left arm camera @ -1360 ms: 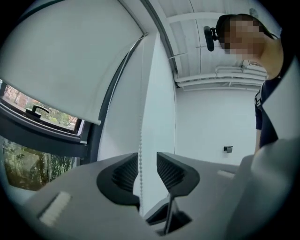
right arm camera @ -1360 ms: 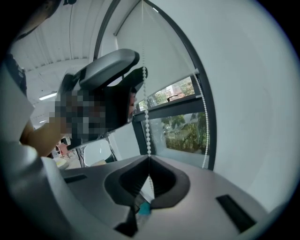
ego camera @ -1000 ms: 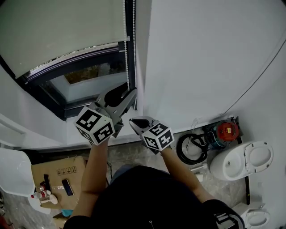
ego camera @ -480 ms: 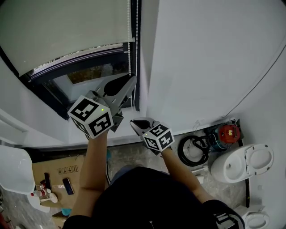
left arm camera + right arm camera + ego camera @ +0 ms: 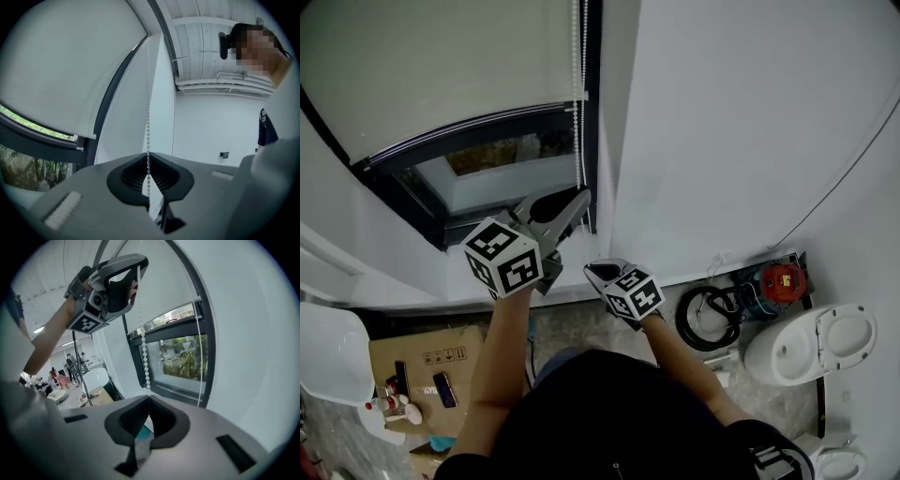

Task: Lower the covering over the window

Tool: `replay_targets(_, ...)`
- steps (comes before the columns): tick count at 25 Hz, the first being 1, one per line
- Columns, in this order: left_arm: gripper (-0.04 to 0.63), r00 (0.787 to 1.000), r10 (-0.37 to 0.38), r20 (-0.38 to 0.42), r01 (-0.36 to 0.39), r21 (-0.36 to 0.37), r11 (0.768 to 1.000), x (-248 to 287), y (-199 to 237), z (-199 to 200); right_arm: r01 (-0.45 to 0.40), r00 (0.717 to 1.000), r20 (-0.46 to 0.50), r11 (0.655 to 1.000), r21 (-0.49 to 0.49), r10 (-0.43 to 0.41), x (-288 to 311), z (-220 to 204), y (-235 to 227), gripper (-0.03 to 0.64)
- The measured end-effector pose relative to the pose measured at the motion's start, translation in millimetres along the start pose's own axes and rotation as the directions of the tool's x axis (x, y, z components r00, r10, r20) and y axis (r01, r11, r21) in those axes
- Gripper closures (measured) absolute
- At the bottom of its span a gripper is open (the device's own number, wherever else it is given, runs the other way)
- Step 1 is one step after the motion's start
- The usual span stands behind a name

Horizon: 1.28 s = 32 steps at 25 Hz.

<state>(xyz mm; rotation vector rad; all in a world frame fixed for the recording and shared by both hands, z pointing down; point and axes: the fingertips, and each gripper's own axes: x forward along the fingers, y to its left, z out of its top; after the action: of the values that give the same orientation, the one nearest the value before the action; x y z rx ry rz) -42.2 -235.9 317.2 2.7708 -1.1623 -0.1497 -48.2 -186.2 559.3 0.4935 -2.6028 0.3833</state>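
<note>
A pale roller blind [image 5: 422,66] covers the upper part of the dark-framed window [image 5: 487,173]. Its white bead chain [image 5: 579,112] hangs along the frame's right side. My left gripper [image 5: 581,200] points at the chain, and its jaws have just closed on it. The left gripper view shows the beads [image 5: 148,140] running straight down between the pressed pads, with the blind [image 5: 61,70] at left. My right gripper [image 5: 593,270] sits lower, by the wall, shut and empty. In its own view, its tip [image 5: 149,399] is below the chain [image 5: 145,359] and the left gripper [image 5: 135,275].
On the floor at right are a white toilet [image 5: 811,337], a black coiled hose [image 5: 708,319] and a red device [image 5: 781,278]. A cardboard box [image 5: 412,361] and a white basin [image 5: 333,352] sit at lower left. The white wall [image 5: 722,122] is next to the window.
The left gripper's jaws stood open beside the chain a second ago and are now closed on it. The right gripper has sunk a little, staying shut.
</note>
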Motion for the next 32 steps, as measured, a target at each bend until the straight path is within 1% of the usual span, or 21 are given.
replay_targets(4,0.574,1.0,0.008,-0.028,-0.009,-0.023,1.0,-3,5,-17,0.002,1.0,-0.031,1.0,0.028,-0.001,3,-16,-6,0.603)
replay_targets(7,0.574,1.0,0.002,-0.018,-0.003,-0.052,0.999,-5,4,-22,-0.002,1.0,-0.03,0.999,0.05,0.003,3,-21,-7,0.603)
replay_targets(9,0.574,1.0,-0.002,-0.015,0.001,-0.057,0.998,-6,3,-22,-0.004,0.999,-0.032,0.999,0.051,0.005,4,-21,-7,0.603)
replay_targets(12,0.574,0.999,0.0,-0.046,-0.003,-0.054,0.999,-5,3,-32,-0.006,0.997,-0.072,0.999,0.039,0.009,7,-29,-8,0.603)
replay_targets(15,0.574,0.998,-0.006,-0.055,0.0,-0.096,0.995,-7,1,-45,-0.011,0.995,-0.096,0.998,0.059,0.016,8,-43,-6,0.603)
replay_targets(18,0.574,0.997,0.0,-0.073,-0.007,-0.096,0.995,-9,1,-53,-0.016,0.993,-0.114,0.998,0.062,0.023,8,-51,-5,0.603)
replay_targets(22,0.574,0.999,0.001,-0.054,-0.007,-0.121,0.993,-12,2,-55,-0.031,0.992,-0.123,0.998,0.051,0.038,7,-57,-3,0.602)
replay_targets(24,0.574,0.999,0.002,-0.046,-0.008,-0.125,0.992,-12,2,-55,-0.053,0.987,-0.146,0.997,0.058,0.061,7,-64,-2,0.601)
replay_targets(25,0.574,0.999,0.003,-0.042,-0.009,-0.127,0.992,-12,2,-55,-0.067,0.984,-0.159,0.996,0.066,0.077,6,-67,-1,0.598)
replay_targets(26,0.574,0.999,0.005,-0.037,-0.01,-0.131,0.991,-13,3,-55,-0.079,0.981,-0.17,0.994,0.074,0.09,6,-70,0,0.573)
replay_targets(27,0.574,0.999,0.007,-0.034,-0.012,-0.134,0.991,-15,5,-54,-0.086,0.979,-0.176,0.993,0.078,0.098,5,-70,1,0.528)
replay_targets(28,0.574,0.999,0.01,-0.031,-0.014,-0.136,0.991,-16,6,-54,-0.087,0.979,-0.178,0.993,0.077,0.1,3,-68,0,0.509)
replay_targets(30,0.574,1.0,0.015,-0.028,-0.018,-0.139,0.99,-17,7,-54,-0.074,0.984,-0.154,0.995,0.068,0.083,-7,-57,-6,0.506)
replay_targets(32,0.574,1.0,0.015,-0.025,-0.019,-0.141,0.99,-18,7,-53,-0.047,0.995,-0.086,0.997,0.062,0.052,-22,-33,-14,0.505)
